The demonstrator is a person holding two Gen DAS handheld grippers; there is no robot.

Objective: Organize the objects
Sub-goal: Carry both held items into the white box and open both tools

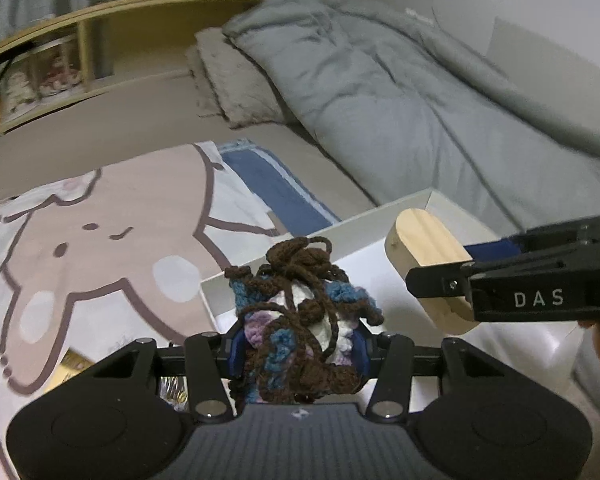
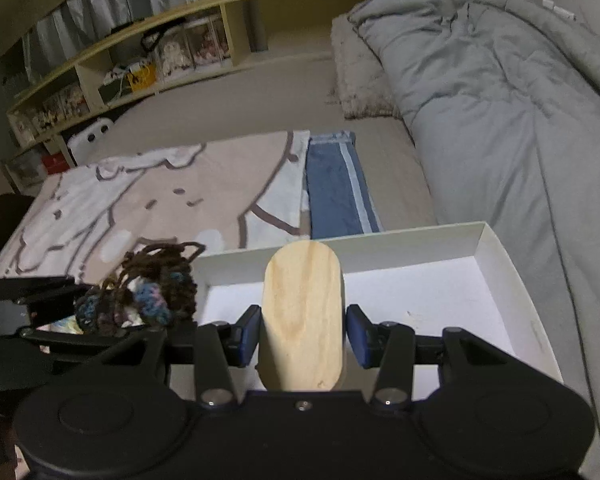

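Observation:
My left gripper (image 1: 298, 350) is shut on a crocheted yarn bundle (image 1: 300, 312) of brown, blue, white and purple, held above the near left corner of a white shallow box (image 1: 384, 216). My right gripper (image 2: 302, 334) is shut on an oval wooden block (image 2: 303, 316) and holds it over the box's left half (image 2: 496, 256). The block also shows in the left wrist view (image 1: 428, 264), right of the yarn, between the right gripper's fingers (image 1: 436, 280). The yarn shows at the left of the right wrist view (image 2: 152, 288).
The box lies on a bed with a beige sheet (image 2: 220, 112). A cartoon-print cloth (image 2: 160, 200) and folded blue cloth (image 2: 336, 188) lie beyond it. A grey duvet (image 2: 500, 100) runs along the right. A wooden shelf (image 2: 140, 60) stands behind.

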